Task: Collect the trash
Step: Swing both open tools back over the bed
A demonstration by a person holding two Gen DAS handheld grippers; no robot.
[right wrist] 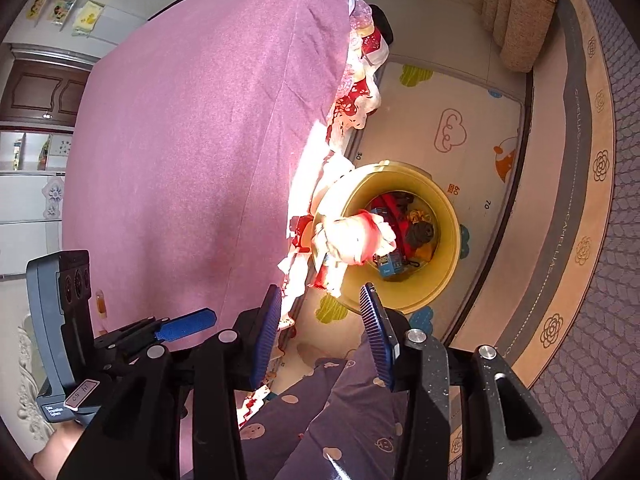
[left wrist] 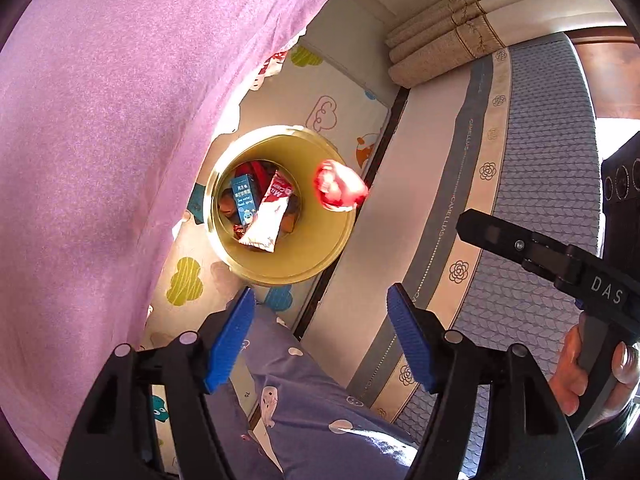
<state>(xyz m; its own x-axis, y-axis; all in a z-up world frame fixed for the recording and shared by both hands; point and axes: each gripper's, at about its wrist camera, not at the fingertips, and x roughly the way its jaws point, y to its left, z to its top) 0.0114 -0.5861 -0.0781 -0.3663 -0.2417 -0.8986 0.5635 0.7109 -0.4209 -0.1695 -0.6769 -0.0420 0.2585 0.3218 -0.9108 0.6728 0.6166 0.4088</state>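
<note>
Room: a floor covered by a cloud-print play mat [left wrist: 344,92], a table under a purple cloth [left wrist: 120,140] on one side, a mattress [left wrist: 540,184] with quilted grey top and a flower-trimmed band on the other.
Bin: a round yellow bin [left wrist: 280,264] stands on the play mat between the purple cloth's hanging edge and the mattress.
Bin contents: a blue carton [left wrist: 243,200] and a red-and-white sachet [left wrist: 266,220] lie on top of darker wrappers at the bottom; other pieces there are too shadowed to name.
Red wrapper: a crumpled red-and-white wrapper [left wrist: 339,191] shows blurred over the bin's rim in the left wrist view, on the mattress side; in the right wrist view it [right wrist: 356,238] overlaps the bin's mouth on the cloth side. No finger touches it. Whether it rests on the rim or is in the air cannot be told.
Right gripper: the right gripper [right wrist: 320,332] sits above the bin, its blue-padded jaws spread apart with nothing between them.
Left gripper: the left gripper [left wrist: 320,340] also points down at the bin, jaws wide apart and empty.
Person: patterned purple trousers [left wrist: 312,400] show beneath both tools, near the bin.
Further out: rolled beige curtains [left wrist: 448,28] beyond the mat, away from the bin.
</note>
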